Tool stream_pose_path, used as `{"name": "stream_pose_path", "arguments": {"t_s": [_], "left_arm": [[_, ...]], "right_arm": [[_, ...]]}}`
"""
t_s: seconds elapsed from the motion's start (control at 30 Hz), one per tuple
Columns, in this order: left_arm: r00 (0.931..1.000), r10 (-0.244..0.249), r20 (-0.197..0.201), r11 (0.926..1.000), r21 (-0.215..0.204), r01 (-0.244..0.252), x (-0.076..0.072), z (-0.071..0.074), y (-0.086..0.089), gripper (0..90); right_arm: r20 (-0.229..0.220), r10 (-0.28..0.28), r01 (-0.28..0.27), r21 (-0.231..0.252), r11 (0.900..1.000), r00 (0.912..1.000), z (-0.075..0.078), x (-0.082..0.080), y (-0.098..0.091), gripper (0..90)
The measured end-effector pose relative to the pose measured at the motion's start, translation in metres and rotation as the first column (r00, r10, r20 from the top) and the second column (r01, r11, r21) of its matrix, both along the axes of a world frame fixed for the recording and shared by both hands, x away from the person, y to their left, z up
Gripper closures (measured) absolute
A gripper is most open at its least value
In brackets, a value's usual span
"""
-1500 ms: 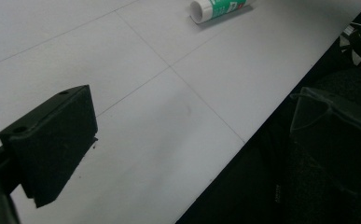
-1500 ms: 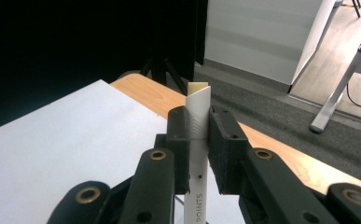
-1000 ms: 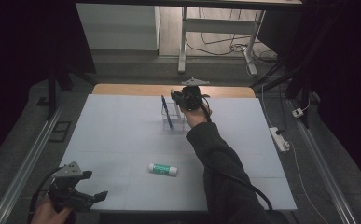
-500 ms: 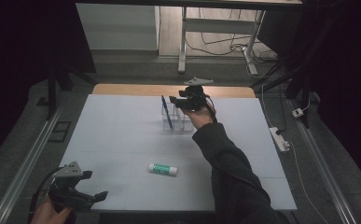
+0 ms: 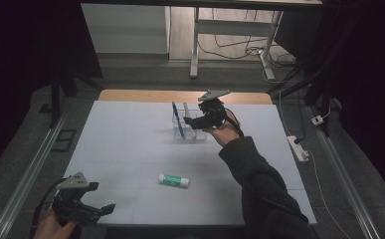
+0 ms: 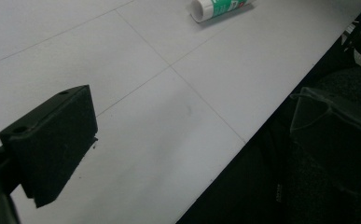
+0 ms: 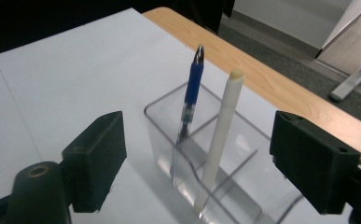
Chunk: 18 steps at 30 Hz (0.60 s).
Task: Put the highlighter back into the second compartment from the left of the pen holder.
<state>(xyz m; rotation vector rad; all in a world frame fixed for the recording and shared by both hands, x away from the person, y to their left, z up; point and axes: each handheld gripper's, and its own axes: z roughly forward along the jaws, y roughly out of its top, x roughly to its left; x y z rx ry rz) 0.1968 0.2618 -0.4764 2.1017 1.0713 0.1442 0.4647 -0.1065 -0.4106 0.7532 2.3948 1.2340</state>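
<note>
Dark floor and a pale metal frame lie beyond the white tabletop [image 5: 130,144], whose far edge shows a strip of bare wood. Near the middle of that far edge stands a clear plastic holder [image 5: 189,130] divided into compartments. A blue pen [image 5: 177,119] leans in one compartment, tip end up, and a white pen [image 7: 220,135] stands tilted in the compartment next to it, close beside the blue one but not touching it.

The right gripper [image 5: 200,121] hovers just beside the holder on its right, above the tabletop. Its fingers [image 7: 94,158] have just been opening and now stand wide apart; in the right gripper view the two pens rise in the space beyond them, and neither finger touches a pen or the holder.

A white glue stick with a green label [image 5: 174,180] lies on its side toward the near edge, roughly midway along it and well apart from the holder.

The left gripper [image 5: 93,211] is held over the near left corner of the tabletop. Its fingers [image 6: 52,140] are spread apart with nothing between them, and the glue stick lies well away from it.
</note>
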Motion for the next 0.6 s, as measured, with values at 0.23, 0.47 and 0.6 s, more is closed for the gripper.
{"name": "stream_pose_path", "arguments": {"t_s": [0.23,0.47,0.6], "left_arm": [[1.0000,0.002,-0.003,1.0000,-0.001,-0.002,0.000,0.000,0.000,0.9],[1.0000,0.005,-0.006,1.0000,-0.003,-0.005,0.001,0.000,0.000,0.9],[1.0000,0.007,-0.007,1.0000,-0.006,-0.007,0.001,0.000,0.001,0.9]], "right_arm": [[-0.039,0.002,-0.002,-0.007,1.0000,0.9993,-0.004,-0.015,-0.015,12.7],[-0.090,0.006,-0.004,0.022,0.9997,0.9959,-0.010,-0.029,-0.028,8.0],[-0.096,0.014,-0.012,0.021,0.9997,0.9952,-0.012,-0.038,-0.036,4.2]]}}
